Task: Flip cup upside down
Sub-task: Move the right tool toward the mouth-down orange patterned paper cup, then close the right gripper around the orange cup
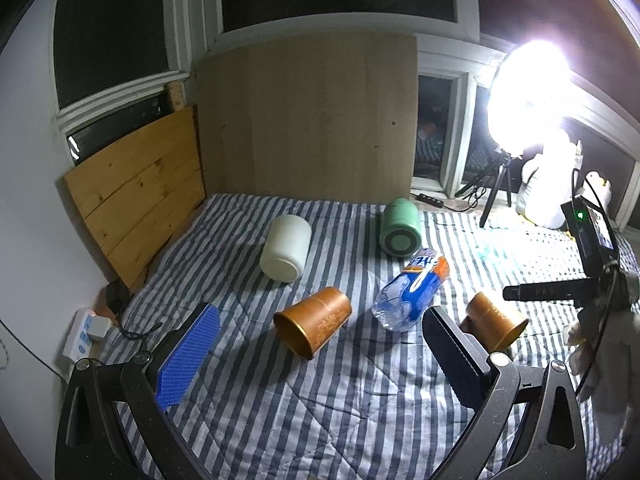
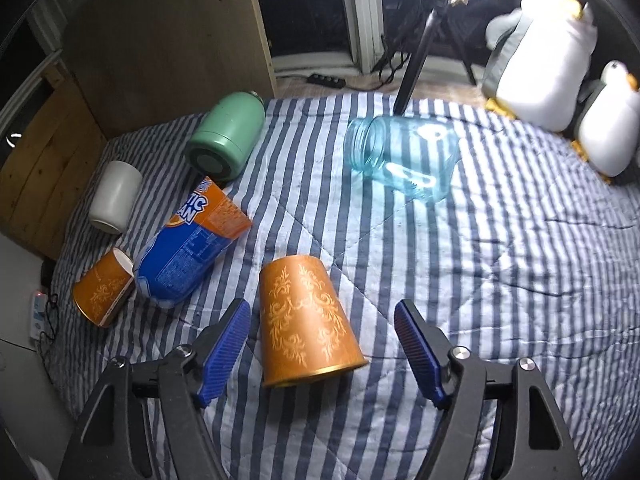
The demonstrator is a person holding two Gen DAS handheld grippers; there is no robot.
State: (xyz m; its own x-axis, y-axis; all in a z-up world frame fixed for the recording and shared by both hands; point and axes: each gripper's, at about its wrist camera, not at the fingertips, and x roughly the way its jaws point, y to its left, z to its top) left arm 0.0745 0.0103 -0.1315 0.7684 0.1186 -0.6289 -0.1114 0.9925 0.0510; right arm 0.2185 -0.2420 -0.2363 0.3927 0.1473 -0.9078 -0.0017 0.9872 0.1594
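Observation:
An orange patterned cup [image 2: 306, 322] stands upside down on the striped bedspread [image 2: 480, 280], rim down, between the wide-open jaws of my right gripper [image 2: 322, 316]; the pads do not touch it. It also shows in the left wrist view [image 1: 494, 320], partly behind my finger. A second orange cup [image 1: 314, 322] lies on its side, mouth toward the camera, ahead of my open, empty left gripper [image 1: 320, 322]. It also shows in the right wrist view [image 2: 103, 288].
A plastic bottle [image 1: 410, 290] lies between the two cups. A white cup [image 1: 286, 254], a green flask [image 1: 400, 226] and a clear blue jar [image 2: 402, 160] lie on their sides farther back. Wooden boards [image 1: 308, 120], a lamp tripod [image 1: 498, 184], plush penguins [image 2: 540, 48] stand behind.

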